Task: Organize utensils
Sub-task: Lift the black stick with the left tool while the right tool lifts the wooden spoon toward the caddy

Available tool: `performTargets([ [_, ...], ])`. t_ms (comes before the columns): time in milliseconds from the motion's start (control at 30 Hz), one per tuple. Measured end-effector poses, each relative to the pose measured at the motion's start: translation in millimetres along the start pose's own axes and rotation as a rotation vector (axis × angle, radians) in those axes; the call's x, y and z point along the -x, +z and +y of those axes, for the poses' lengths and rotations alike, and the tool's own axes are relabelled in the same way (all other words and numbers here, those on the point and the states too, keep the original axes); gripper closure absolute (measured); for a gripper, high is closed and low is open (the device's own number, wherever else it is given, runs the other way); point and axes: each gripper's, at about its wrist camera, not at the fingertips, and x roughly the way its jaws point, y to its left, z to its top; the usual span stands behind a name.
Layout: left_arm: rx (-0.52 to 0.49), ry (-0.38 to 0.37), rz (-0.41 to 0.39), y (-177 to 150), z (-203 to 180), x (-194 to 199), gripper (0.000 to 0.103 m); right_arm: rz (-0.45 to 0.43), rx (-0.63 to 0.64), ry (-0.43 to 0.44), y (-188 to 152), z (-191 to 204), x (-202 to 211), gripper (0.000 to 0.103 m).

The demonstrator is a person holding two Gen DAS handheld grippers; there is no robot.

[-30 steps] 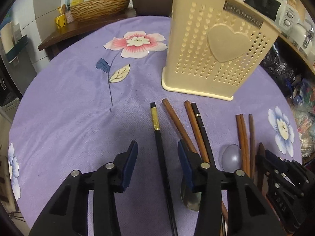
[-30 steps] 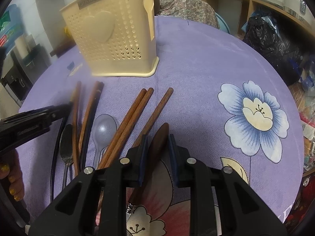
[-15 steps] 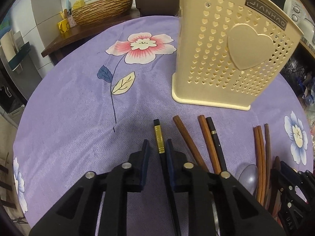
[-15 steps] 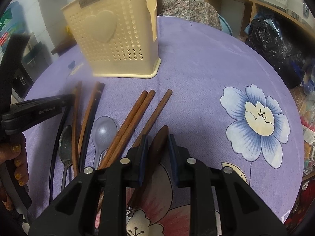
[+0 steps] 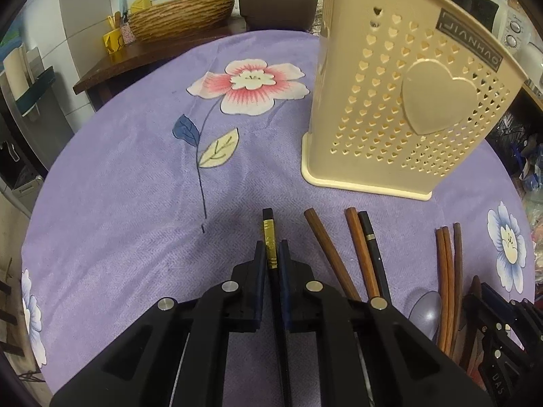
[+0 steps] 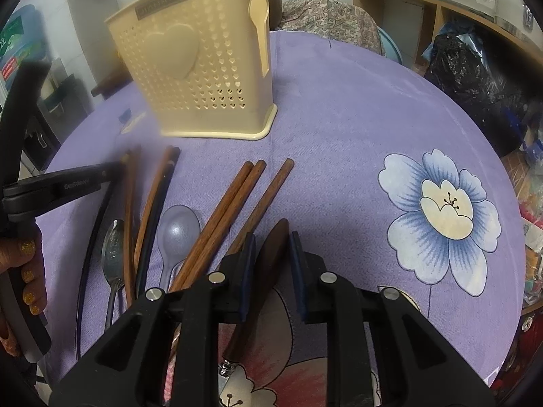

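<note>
Clamping now: left gripper (image 5: 271, 264) has its blue pads tight on the black chopstick (image 5: 269, 237), right at the gold band near the tip. A second ago those jaws stood wide with the stick lying loose between them; half a second ago they were nearly on it. The camera has also crept closer to the table, so the cream utensil holder (image 5: 407, 112) looms larger and leans off to the right in the left wrist view.

Right gripper (image 6: 269, 254) is unchanged from earlier: jaws narrow, straddling the dark wooden handle (image 6: 268, 271) of a utensil with a metal ferrule at its near end. Pads look close to the wood on both sides, but I cannot tell whether they actually press it.

Everything else sits flat on the purple flowered tablecloth (image 6: 339, 118), same spots as before:
- three brown chopsticks (image 6: 237, 210) fanned just left of the right gripper
- lilac plastic spoon (image 6: 178, 234) beside them
- metal spoon (image 6: 113, 251) further left, among more brown and black sticks

In the right wrist view the left gripper's black arm has swung in from the left edge, with the person's hand (image 6: 23, 271) now showing on its grip. The holder stands upright behind the utensils, apart from them.
</note>
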Motion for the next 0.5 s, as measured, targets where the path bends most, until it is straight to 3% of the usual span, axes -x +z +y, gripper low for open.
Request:
performTargets([
  [500,0.040,-0.045,-0.192,6.8,17.3,78.5,0.094,-0.148,-0.024,0.075,12.6,-22.0,56.8,0.086],
])
